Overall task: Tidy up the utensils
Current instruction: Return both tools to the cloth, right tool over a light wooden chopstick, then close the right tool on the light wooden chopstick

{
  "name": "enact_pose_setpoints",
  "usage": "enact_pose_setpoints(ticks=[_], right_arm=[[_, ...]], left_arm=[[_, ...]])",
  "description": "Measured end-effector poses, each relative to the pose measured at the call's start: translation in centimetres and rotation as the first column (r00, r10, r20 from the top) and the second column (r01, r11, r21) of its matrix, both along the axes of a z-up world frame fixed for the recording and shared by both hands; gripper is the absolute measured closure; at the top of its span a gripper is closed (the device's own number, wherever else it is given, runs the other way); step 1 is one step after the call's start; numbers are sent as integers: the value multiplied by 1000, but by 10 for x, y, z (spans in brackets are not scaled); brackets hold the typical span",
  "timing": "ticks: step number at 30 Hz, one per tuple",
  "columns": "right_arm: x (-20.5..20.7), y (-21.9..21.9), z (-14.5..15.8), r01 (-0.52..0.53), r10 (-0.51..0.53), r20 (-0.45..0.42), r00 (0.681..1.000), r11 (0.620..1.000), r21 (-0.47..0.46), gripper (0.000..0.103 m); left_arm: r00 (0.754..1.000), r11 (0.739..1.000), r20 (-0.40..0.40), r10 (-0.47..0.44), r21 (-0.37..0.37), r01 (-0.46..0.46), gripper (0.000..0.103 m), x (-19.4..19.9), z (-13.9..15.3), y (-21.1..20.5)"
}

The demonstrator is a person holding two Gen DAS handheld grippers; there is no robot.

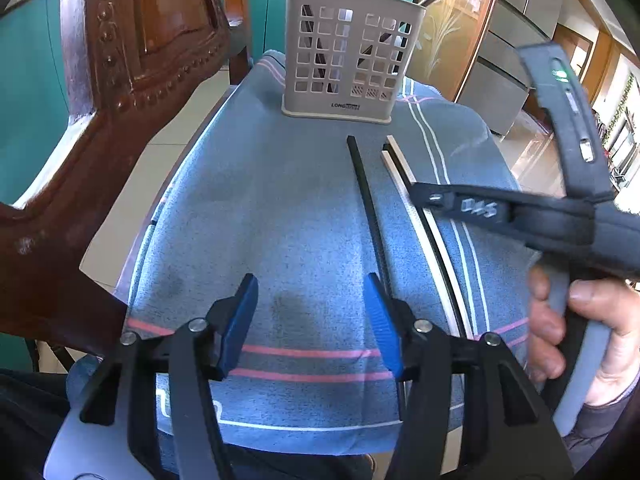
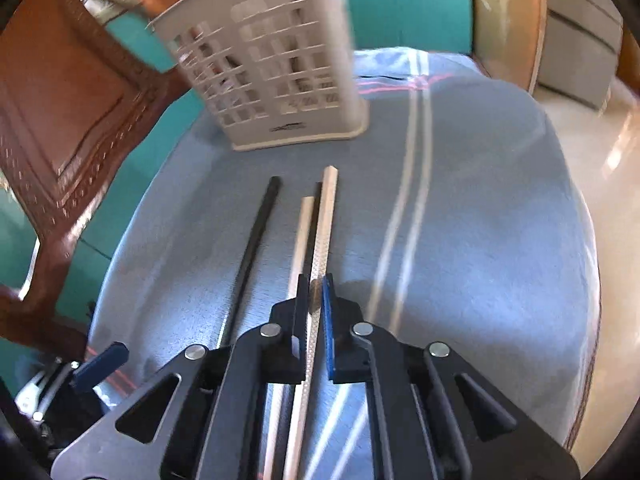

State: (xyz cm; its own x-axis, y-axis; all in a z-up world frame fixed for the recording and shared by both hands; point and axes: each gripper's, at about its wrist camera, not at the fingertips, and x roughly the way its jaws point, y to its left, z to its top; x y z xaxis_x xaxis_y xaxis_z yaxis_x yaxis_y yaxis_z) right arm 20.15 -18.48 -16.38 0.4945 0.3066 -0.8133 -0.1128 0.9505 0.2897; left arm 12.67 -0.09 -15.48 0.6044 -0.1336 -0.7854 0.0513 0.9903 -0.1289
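We see left gripper point(image 1: 312, 320) open over blue towel point(image 1: 280, 220); chopsticks point(image 1: 400, 184) center-right, holder point(image 1: 340, 60) top center.

holder point(image 2: 276, 76): motion-blurred in right wrist view; top cut by frame edge; brand print unreadable there
holder contents: dark sticks seen through the grid in left wrist view point(image 1: 320, 56), kind can't tell; tops cut by edge
black stick point(image 1: 370, 216): near end hidden behind left gripper's point(image 1: 312, 320) blue pad
pale sticks point(image 2: 316, 248): near ends run under right gripper point(image 2: 316, 312) body, cut off at bottom edge
dark stick between the pale ones point(image 2: 317, 200): mostly hidden, only a sliver shows
right gripper tip in left view point(image 1: 432, 198): blurred, covers sticks there
chair point(image 1: 132, 60): cut by frame
bench: hidden under towel point(image 1: 280, 208)
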Motion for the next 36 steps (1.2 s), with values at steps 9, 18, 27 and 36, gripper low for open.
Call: enact_pose_setpoints(ticks=[9, 18, 27, 36], right_arm=[[-7, -24, -4, 29, -29, -1, 1000, 995, -92, 97], [0, 11, -7, -48, 54, 38, 998, 988, -149, 80], [3, -11, -7, 19, -21, -11, 1000, 994, -106, 95], [8, -6, -5, 6, -6, 4, 1000, 990, -144, 87]], left_arm=[[1000, 1000, -6, -5, 0, 5, 44, 2, -2, -2], [1000, 1000, -9, -13, 10, 13, 44, 2, -3, -5], [1000, 1000, -24, -16, -2, 16, 44, 4, -6, -5], [998, 1000, -48, -28, 0, 28, 43, 9, -13, -8]])
